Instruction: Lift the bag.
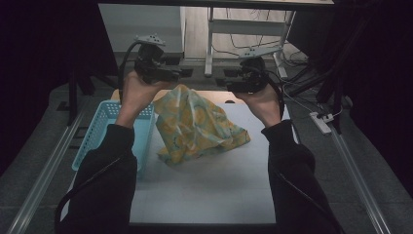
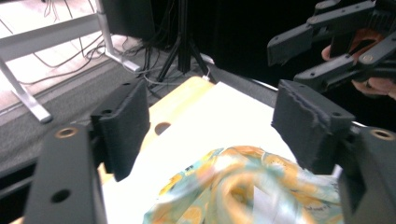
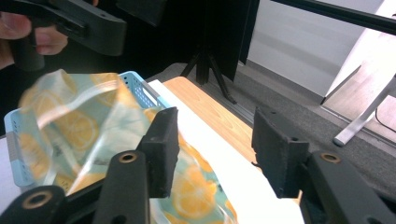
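Note:
A crumpled cloth [image 1: 197, 124] printed with orange slices on pale teal lies heaped on the white table top [image 1: 209, 190], one peak standing up toward the hands. Both grippers are held above its far end, jaws pointing at each other. My left gripper [image 1: 181, 73] is open; in its own view the blurred cloth [image 2: 247, 186] hangs below the bare pads [image 2: 123, 126]. My right gripper [image 1: 228, 84] is open too, and there the cloth [image 3: 70, 126] sits beyond and left of its pads [image 3: 161, 149], touching neither.
A light blue plastic basket [image 1: 97, 131] stands at the table's left edge, next to the cloth. A wooden strip [image 3: 210, 112] runs along the far edge of the table. Beyond it are desk legs, a tripod stand and cables on the floor.

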### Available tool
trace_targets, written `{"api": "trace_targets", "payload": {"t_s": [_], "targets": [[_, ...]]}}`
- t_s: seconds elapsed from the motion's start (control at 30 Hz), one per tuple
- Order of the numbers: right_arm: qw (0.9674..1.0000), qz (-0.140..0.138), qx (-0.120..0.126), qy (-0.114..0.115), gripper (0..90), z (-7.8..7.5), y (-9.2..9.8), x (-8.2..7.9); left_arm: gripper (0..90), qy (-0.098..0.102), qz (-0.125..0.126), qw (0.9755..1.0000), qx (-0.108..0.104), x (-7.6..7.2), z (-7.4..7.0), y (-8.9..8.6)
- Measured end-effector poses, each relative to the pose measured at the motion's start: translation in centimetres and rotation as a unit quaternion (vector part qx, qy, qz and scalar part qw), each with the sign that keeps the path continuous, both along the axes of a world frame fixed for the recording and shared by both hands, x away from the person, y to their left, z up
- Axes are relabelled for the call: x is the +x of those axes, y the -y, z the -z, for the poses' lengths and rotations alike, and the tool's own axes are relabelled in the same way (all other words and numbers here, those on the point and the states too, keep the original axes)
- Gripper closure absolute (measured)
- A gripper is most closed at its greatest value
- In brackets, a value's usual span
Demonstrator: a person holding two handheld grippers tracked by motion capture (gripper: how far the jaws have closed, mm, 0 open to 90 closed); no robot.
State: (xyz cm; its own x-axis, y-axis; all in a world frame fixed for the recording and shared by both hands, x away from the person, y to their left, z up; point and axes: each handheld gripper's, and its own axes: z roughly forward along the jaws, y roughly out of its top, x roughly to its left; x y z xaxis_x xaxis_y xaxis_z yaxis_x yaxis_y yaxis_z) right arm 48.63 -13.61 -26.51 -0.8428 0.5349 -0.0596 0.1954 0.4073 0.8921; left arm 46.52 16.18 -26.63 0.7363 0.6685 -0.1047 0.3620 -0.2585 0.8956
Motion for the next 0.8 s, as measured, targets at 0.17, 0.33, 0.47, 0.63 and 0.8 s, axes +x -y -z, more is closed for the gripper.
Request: {"api": "trace_targets", "payload": {"t_s": [0.17,0.33,0.47,0.63,0.8], "targets": [[1.0000,0.002,-0.001,-0.007,43.5,0.6,0.6,0.1,13.8,-0.018,-0.013,0.9996,0.017,-0.2,0.7,-0.6],[0.9999,0.002,-0.006,-0.010,36.9,1.5,0.9,-0.1,5.9,-0.029,-0.019,0.9989,0.033,-0.8,1.8,-0.9],[0.9999,0.001,-0.008,-0.011,30.6,2.4,1.1,-0.4,1.8,-0.034,-0.019,0.9987,0.034,-1.5,2.8,-1.2],[0.9999,0.004,-0.002,-0.011,22.3,3.6,1.4,-0.7,0.0,-0.036,-0.017,0.9988,0.029,-2.4,4.2,-1.8],[0.9998,0.004,0.010,-0.018,16.5,4.7,1.8,-1.1,0.0,-0.035,-0.017,0.9991,0.019,-3.4,5.6,-2.6]]}}
